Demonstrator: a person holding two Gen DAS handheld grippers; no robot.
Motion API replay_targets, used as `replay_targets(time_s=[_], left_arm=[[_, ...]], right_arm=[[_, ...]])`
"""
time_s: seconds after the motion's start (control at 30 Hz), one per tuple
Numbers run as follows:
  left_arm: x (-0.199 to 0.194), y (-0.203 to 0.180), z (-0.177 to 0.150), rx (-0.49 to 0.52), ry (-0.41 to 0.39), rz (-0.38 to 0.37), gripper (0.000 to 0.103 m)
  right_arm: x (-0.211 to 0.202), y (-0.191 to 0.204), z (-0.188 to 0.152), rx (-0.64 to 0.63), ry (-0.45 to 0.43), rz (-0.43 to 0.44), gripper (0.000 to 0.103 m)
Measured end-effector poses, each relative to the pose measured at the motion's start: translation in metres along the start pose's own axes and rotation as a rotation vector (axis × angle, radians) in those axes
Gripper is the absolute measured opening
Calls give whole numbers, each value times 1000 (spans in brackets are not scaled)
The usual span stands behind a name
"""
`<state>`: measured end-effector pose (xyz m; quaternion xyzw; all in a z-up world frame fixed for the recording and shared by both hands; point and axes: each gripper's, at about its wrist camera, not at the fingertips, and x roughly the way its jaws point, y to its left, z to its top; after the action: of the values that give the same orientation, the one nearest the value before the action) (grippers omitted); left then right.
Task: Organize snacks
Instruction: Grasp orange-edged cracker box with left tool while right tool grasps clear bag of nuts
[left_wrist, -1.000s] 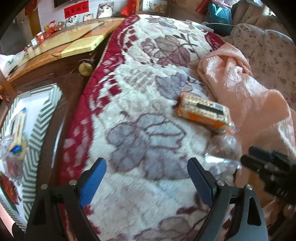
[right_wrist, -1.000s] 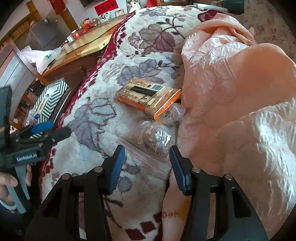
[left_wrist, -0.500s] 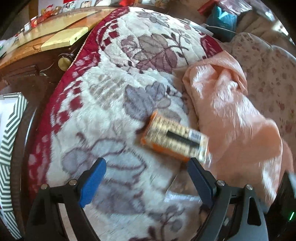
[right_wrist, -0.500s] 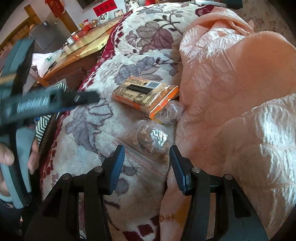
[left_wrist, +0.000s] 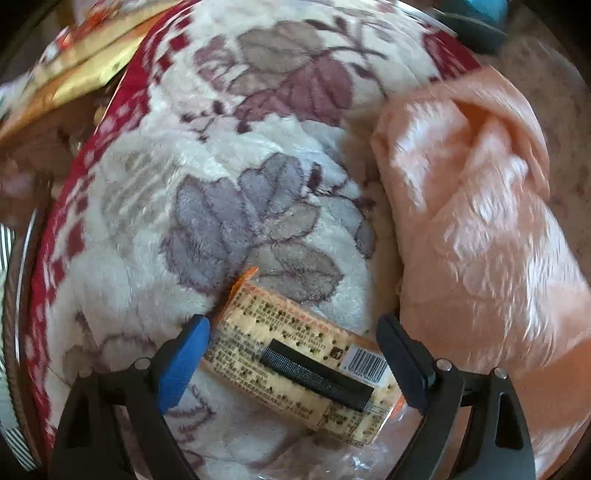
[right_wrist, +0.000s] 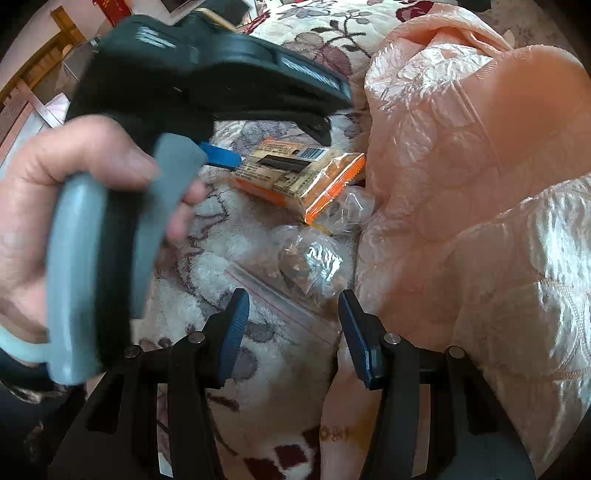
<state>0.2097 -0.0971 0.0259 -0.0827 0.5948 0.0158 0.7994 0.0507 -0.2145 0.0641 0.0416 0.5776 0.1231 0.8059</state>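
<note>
Lying flat, orange cracker pack shows printed text, black bar, barcode.

A lived-in bedroom at home

A bed carries a plush floral blanket with a red patterned border along its left edge and a crumpled peach satin quilt on its right side; dark wooden furniture stands just beside the bed's left edge.
</note>
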Motion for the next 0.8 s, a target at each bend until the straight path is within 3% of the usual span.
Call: replay_targets(time_s=[0.13,0.2,0.3,0.43,0.57,0.67,0.8], left_arm=[[-7,14,-13,144,-1,18,97],[-13,33,-20,157,4,27,97],[-18,65,-30,173,47,96,97],[-36,99,-38,71,28,6,97],[-48,100,-42,31,12,-118,97],[-53,82,-54,165,12,-193,97],[-58,60,-78,449,-23,-195,97]], right_arm=[[0,-1,-1,1,3,0,50],[1,0,-1,-5,8,-4,50],[-1,1,-3,-4,7,1,50],[-5,1,-1,6,-29,6,50],[-2,0,1,21,-26,-2,50],[-1,-1,0,25,-21,-5,50],[-1,-4,1,36,-19,0,50]])
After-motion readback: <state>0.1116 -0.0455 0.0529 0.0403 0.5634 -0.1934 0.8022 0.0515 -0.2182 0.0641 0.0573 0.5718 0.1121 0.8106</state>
